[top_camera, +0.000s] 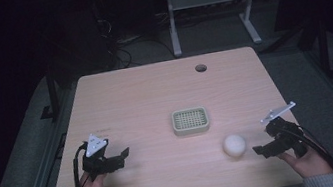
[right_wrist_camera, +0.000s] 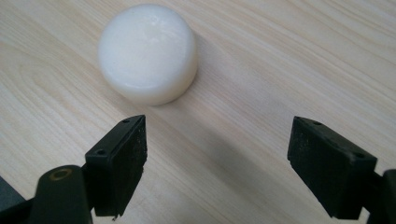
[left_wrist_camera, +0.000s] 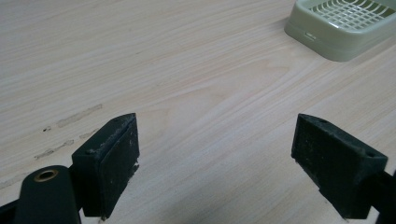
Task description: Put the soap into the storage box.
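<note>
A dim room with dark flooring surrounds a pale wooden counter (top_camera: 120, 101); the legs of another table and loose cables stand behind it.

From the high view, a small green soap dish (top_camera: 190, 120) with a slotted grid top sits near the middle of the counter. A round white bar of soap (top_camera: 234, 145) lies nearer the person, apart from the dish and to its right. The left hand-held gripper (top_camera: 114, 158) rests low at the counter's near left, well apart from both things. The right hand-held gripper (top_camera: 264, 149) sits at the near right, just beside the soap, pointing at it.

In the left gripper view, two black jaws stand spread wide with bare wood between them, holding nothing. The soap dish (left_wrist_camera: 343, 25) shows at the upper right corner, some way ahead.

In the right gripper view, the jaws are likewise spread and empty. The soap (right_wrist_camera: 147, 52) lies just ahead, off to the left of the gap's centre line, not touching either jaw.

The work in hand looks like picking up the soap, probably for the dish. Because the soap is off-centre, the left jaw could strike its top or side and push it away. Its smooth, rounded edge may also let it squirt out of a squeeze that is too high or too hard.
</note>
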Available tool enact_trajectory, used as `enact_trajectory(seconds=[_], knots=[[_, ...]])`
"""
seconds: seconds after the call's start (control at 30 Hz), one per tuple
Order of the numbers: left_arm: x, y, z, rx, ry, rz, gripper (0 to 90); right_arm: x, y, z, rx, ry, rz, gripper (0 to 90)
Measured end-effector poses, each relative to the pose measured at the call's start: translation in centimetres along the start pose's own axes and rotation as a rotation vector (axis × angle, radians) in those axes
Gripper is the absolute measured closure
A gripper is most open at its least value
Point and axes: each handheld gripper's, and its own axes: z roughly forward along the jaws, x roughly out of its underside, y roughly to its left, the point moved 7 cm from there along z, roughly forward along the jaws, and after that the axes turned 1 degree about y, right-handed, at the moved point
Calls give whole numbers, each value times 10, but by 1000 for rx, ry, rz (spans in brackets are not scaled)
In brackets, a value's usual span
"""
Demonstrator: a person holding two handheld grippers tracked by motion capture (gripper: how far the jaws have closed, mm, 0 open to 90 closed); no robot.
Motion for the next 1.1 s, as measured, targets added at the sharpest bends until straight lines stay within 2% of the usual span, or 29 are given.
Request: enact_trajectory(seconds=[0.53, 1.1], knots=[[0, 1, -1, -1, -1, -1, 148, -17, 11, 0, -28, 41, -67, 194], [0, 1, -1, -3, -3, 0, 148, -30, 19, 1, -55, 57, -102, 194]])
